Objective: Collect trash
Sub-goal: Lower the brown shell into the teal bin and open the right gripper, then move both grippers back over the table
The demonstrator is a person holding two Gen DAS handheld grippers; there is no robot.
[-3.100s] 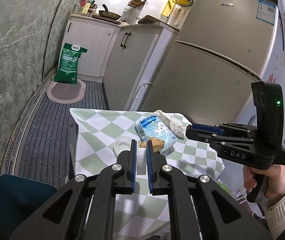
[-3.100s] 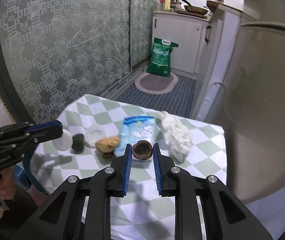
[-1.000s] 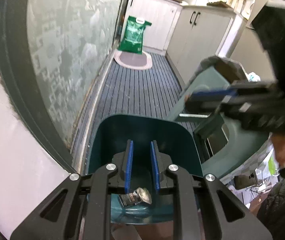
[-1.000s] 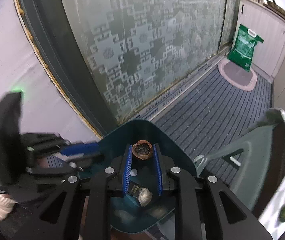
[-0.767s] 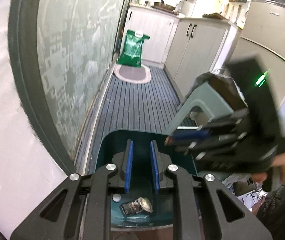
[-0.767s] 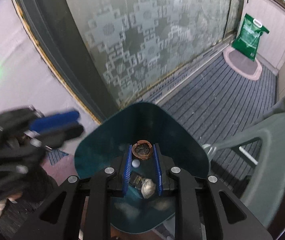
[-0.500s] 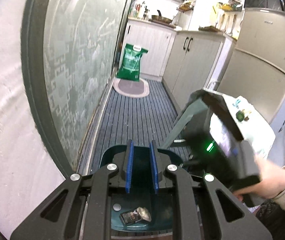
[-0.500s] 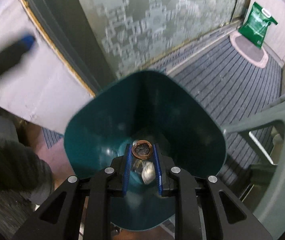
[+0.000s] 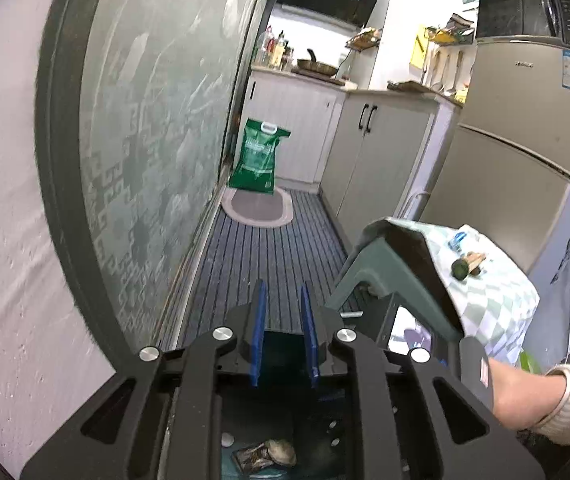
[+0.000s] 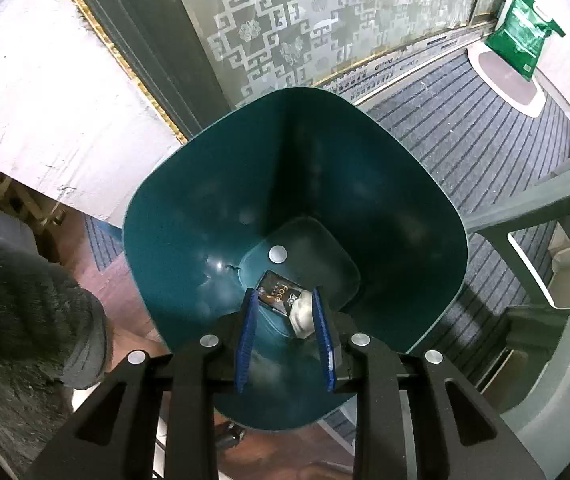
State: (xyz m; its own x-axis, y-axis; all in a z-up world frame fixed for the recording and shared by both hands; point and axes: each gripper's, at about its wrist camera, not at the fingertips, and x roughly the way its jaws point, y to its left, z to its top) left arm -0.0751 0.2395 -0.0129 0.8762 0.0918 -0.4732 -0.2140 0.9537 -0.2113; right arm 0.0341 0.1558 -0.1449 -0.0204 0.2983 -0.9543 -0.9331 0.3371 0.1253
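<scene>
My right gripper [image 10: 285,292] points down into the teal bin [image 10: 205,200]. Its jaws are opening and nothing is between them. On the bin's floor lie a dark wrapper [image 10: 279,292], a crumpled white scrap [image 10: 303,312] and a small white cap [image 10: 278,255]. The brown shell is not in sight. My left gripper [image 9: 283,286] hangs above the near side of the bin [image 9: 281,352], aimed along the floor, jaws close together and empty. More trash lies on the checked table [image 9: 497,284]: a dark green round piece [image 9: 459,269], a brown lump [image 9: 475,258] and a blue wrapper [image 9: 457,240].
A grey-green plastic stool [image 9: 389,264] stands between bin and table. The patterned glass door [image 9: 145,140] runs along the left. A green sack [image 9: 259,160] and an oval mat [image 9: 257,208] sit far down the striped carpet. A hand with a white cuff [image 9: 525,392] is at lower right.
The right gripper sank into the bin's mouth, its jaws widened, and the brown shell left them. The left gripper rose and tilted up, away from the bin.
</scene>
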